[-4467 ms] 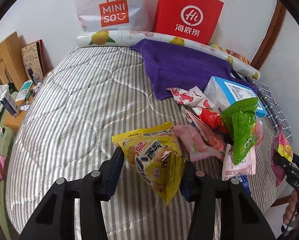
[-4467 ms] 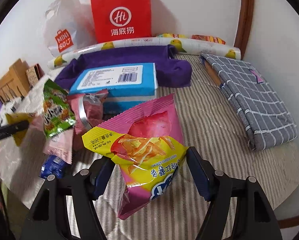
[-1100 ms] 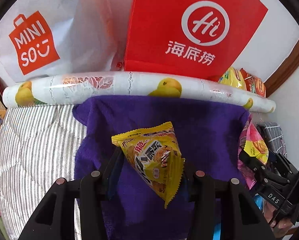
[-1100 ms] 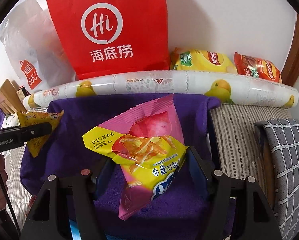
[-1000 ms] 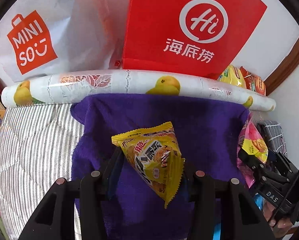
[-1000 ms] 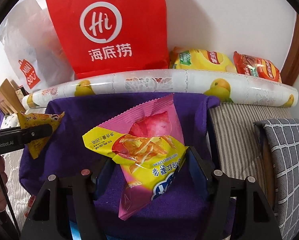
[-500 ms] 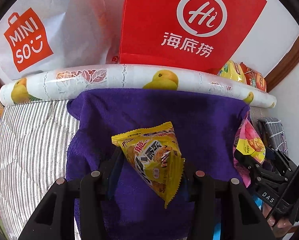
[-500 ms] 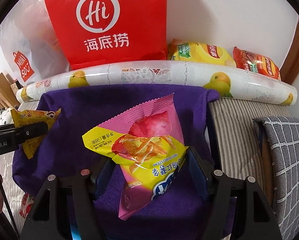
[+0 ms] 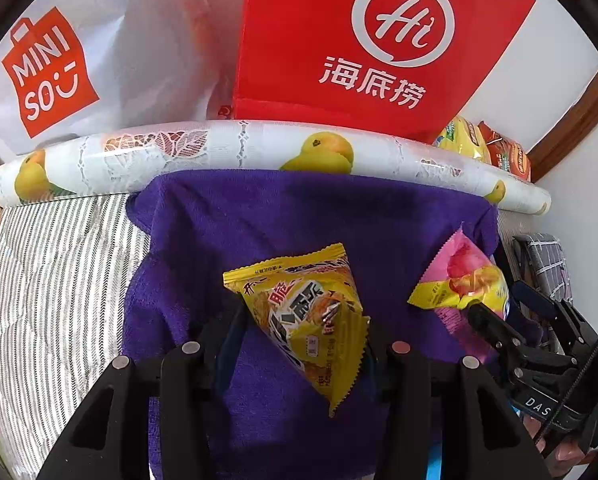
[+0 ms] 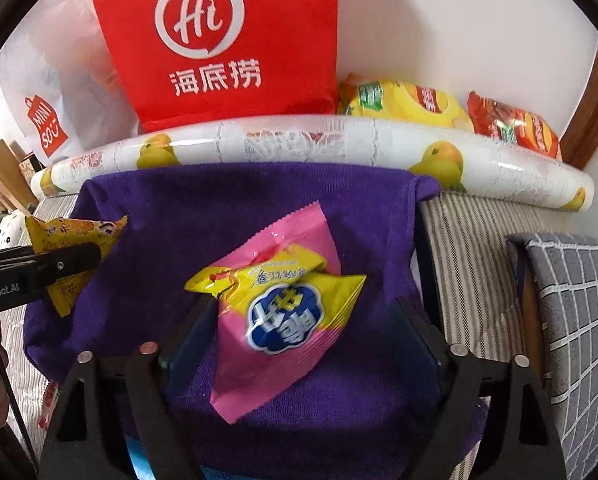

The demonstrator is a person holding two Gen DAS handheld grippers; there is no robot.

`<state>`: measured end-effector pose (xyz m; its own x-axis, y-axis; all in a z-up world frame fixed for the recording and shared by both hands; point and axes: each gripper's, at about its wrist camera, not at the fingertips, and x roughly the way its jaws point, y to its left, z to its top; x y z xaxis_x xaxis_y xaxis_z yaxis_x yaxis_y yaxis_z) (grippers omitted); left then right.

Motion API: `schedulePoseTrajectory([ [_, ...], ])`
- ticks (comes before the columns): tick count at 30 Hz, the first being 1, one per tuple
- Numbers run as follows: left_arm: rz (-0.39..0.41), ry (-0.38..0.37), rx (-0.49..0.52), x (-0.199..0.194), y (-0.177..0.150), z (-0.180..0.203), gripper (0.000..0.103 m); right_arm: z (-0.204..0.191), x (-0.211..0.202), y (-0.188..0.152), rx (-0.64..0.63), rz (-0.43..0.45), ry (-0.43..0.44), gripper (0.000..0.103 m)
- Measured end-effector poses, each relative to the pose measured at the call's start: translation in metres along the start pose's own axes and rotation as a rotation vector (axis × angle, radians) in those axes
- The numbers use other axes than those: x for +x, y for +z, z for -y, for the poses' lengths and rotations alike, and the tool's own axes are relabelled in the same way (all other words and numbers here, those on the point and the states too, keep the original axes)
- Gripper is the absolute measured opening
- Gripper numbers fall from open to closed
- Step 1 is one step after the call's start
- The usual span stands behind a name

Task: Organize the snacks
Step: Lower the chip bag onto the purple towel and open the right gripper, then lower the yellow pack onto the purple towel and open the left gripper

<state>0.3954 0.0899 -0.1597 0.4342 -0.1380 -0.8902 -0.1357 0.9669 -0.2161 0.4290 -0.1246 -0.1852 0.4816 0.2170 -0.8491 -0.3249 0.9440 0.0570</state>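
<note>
Ahead of both grippers, a striped bed cover [image 9: 59, 272] carries a purple towel [image 10: 227, 208] spread beneath them. Beyond the towel lies a long roll printed with fruit [image 10: 319, 140], and behind that a red paper bag [image 10: 219, 40] stands against the wall. Between the fingers of the right gripper [image 10: 299, 332] lies a pink and yellow snack packet [image 10: 279, 320] on the towel; the jaws are opening and the pads stand clear of it. The left gripper [image 9: 303, 336] is clamped on a yellow snack packet [image 9: 307, 320], above the towel.
</note>
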Motion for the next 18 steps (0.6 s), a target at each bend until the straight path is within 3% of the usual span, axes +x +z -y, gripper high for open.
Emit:
schedulePoseTrajectory([
  [4,0.003,-0.005,0.010,-0.001,-0.001,0.002,0.047,-0.001,-0.007,0.000,-0.011,0.022,-0.011,0.087],
  [8,0.000,-0.005,0.025,-0.002,0.000,0.006,0.048,0.005,-0.019,0.004,0.019,0.046,0.038,0.087],
  [10,0.001,-0.007,0.025,-0.003,0.001,0.008,0.051,0.009,-0.026,0.005,0.051,0.065,0.054,0.087],
  [12,0.010,-0.040,0.015,-0.006,0.002,0.008,0.066,0.013,-0.033,0.006,0.085,0.080,0.083,0.087],
  [14,0.034,-0.062,0.006,-0.013,0.002,0.009,0.072,0.018,-0.041,0.006,0.121,0.089,0.112,0.087],
  [18,0.070,-0.045,0.041,-0.027,0.001,0.016,0.072,0.024,-0.055,0.002,0.167,0.107,0.118,0.088],
])
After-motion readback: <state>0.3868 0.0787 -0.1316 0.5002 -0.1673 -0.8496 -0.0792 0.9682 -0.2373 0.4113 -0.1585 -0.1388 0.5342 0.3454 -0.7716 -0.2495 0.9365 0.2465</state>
